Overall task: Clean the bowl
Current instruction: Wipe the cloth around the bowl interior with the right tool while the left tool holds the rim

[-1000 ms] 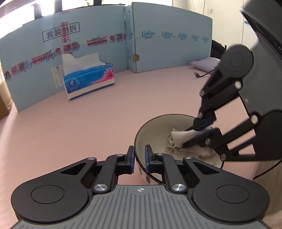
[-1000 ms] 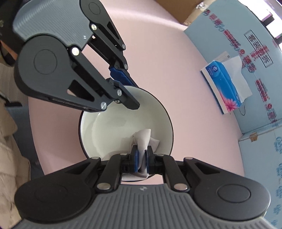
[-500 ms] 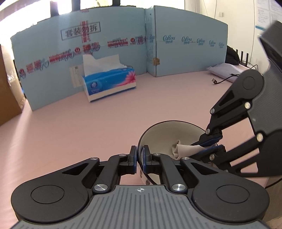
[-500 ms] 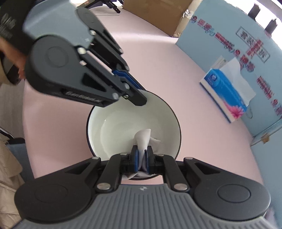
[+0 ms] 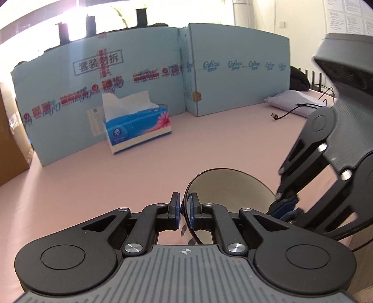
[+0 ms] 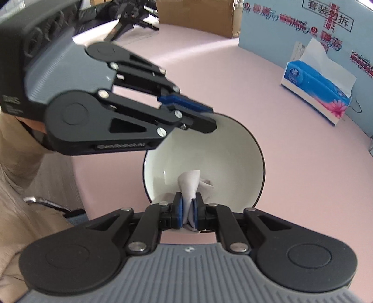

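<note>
A bowl (image 6: 205, 153), white inside with a dark rim, is tilted up off the pink table (image 6: 291, 130). My left gripper (image 5: 185, 208) is shut on the bowl's near rim (image 5: 186, 200); in the right wrist view that left gripper (image 6: 207, 116) grips the rim at the upper left. My right gripper (image 6: 188, 209) is shut on a crumpled white tissue (image 6: 190, 184) that lies against the inner wall of the bowl. In the left wrist view the right gripper (image 5: 285, 207) reaches into the bowl (image 5: 228, 186) from the right, and the tissue is hidden there.
A blue tissue box (image 5: 137, 129) with a sheet sticking up stands at the back by a light blue cardboard screen (image 5: 233, 70). A cable (image 5: 293, 109) and a white bag (image 5: 293, 100) lie at the far right. A brown carton (image 6: 198, 16) stands beyond. A person's sleeve (image 6: 21, 186) is at left.
The bowl has tipped up more steeply in the left gripper. The right gripper has rolled and shifted with the tissue along the bowl's inner wall; the tissue is now hidden from the left wrist view.
</note>
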